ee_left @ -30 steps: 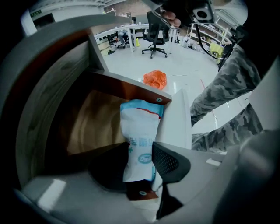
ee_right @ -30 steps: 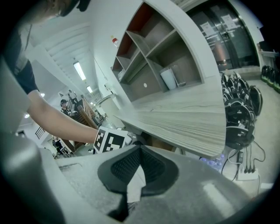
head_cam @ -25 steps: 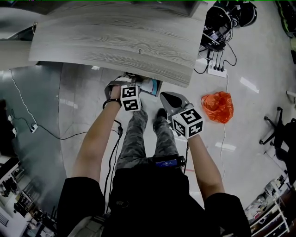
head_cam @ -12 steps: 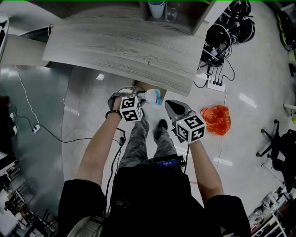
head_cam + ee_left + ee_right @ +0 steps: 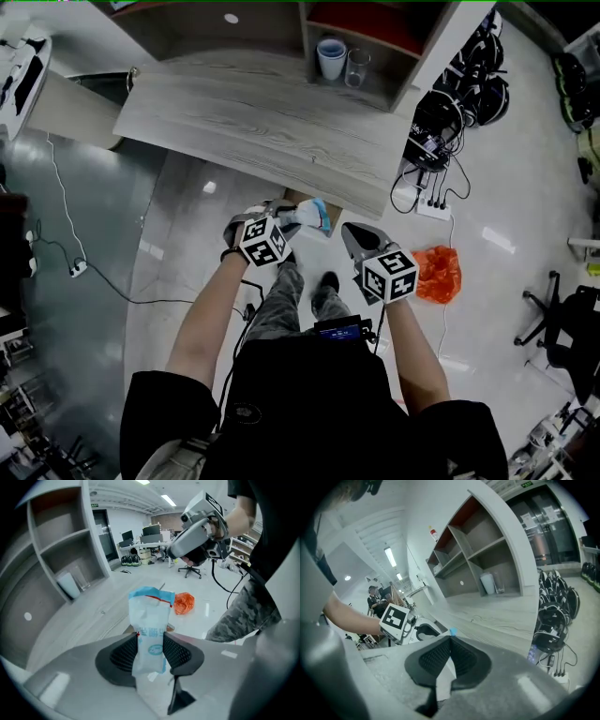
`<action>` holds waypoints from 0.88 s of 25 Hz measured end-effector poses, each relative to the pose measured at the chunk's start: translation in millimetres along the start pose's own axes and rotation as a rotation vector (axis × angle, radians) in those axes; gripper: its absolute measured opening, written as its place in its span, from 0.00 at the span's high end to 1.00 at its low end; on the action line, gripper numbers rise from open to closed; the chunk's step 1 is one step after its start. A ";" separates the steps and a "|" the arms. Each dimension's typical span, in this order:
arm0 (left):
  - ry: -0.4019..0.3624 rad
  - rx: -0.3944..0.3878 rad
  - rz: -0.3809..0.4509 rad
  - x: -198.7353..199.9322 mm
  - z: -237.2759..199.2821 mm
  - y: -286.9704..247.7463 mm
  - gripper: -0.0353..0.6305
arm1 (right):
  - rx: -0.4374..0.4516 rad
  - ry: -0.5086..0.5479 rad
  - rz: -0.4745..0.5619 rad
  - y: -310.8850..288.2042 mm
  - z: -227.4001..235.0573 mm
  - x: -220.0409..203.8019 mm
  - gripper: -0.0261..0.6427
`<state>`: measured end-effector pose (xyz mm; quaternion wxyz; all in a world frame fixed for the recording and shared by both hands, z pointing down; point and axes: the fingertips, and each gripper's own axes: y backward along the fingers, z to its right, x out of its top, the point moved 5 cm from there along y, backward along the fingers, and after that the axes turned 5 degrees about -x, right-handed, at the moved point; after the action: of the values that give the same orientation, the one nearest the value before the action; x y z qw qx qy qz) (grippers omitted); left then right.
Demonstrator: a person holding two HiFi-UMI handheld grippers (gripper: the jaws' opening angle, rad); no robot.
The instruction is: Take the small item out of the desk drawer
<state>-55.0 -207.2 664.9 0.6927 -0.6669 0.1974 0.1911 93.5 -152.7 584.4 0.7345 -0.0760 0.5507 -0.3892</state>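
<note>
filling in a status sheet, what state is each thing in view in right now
left gripper: shut on the packet
packet: upright between the left gripper's jaws, held in the air
right gripper: shut, nothing between its jaws
blue cup: upright on the shelf
glass: upright beside the blue cup
orange bag: crumpled on the floor
power strip: on the floor, plugs in it

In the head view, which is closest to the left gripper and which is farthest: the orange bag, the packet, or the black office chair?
1. packet: pinched in the left gripper itself.
2. orange bag: off to the right.
3. black office chair: far right, by the picture's edge.
</note>
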 end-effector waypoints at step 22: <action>0.325 0.109 0.419 40.3 -10.4 88.4 0.69 | -0.105 0.031 0.090 34.6 -14.7 36.9 0.96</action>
<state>-67.7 -214.2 568.3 0.6321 -0.5951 0.4498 0.2098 100.9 -148.5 532.4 0.7375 -0.0835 0.5846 -0.3277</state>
